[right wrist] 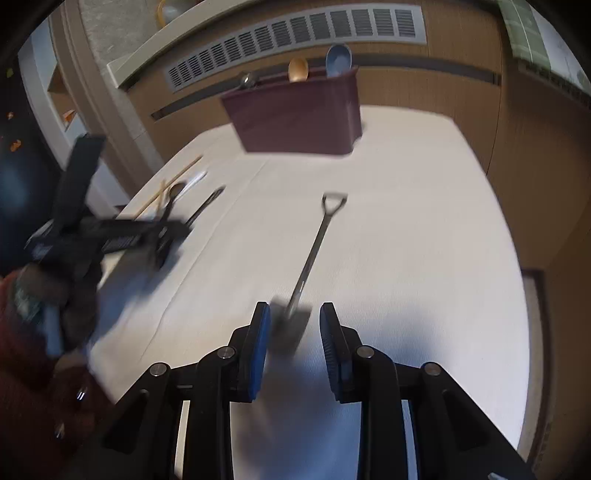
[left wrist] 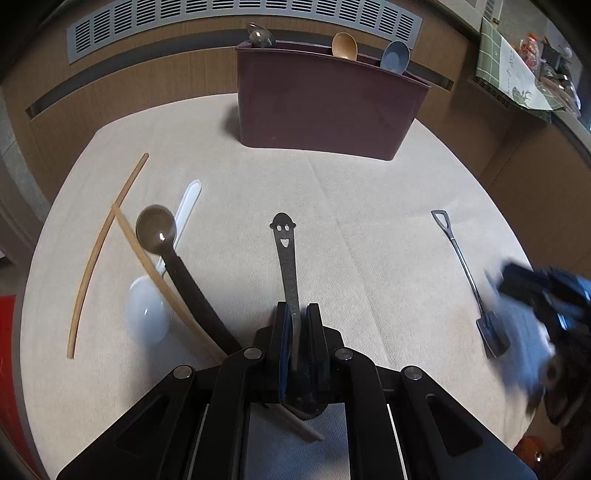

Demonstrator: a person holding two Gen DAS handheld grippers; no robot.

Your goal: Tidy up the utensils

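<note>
My left gripper is shut on the handle of a metal spoon with a smiling face, whose bowl sits hidden under the jaws. A shovel-shaped metal spoon lies on the beige cloth, and its blade sits between the blue pads of my open right gripper without touching them. At the back stands a maroon utensil holder with a metal spoon, a wooden spoon and a blue spoon in it. The right gripper shows blurred beside the shovel spoon.
To the left lie two wooden chopsticks, a dark spoon and a white spoon, partly crossing each other. A wooden wall with a vent grille runs behind the table. A cluttered shelf is at the back right.
</note>
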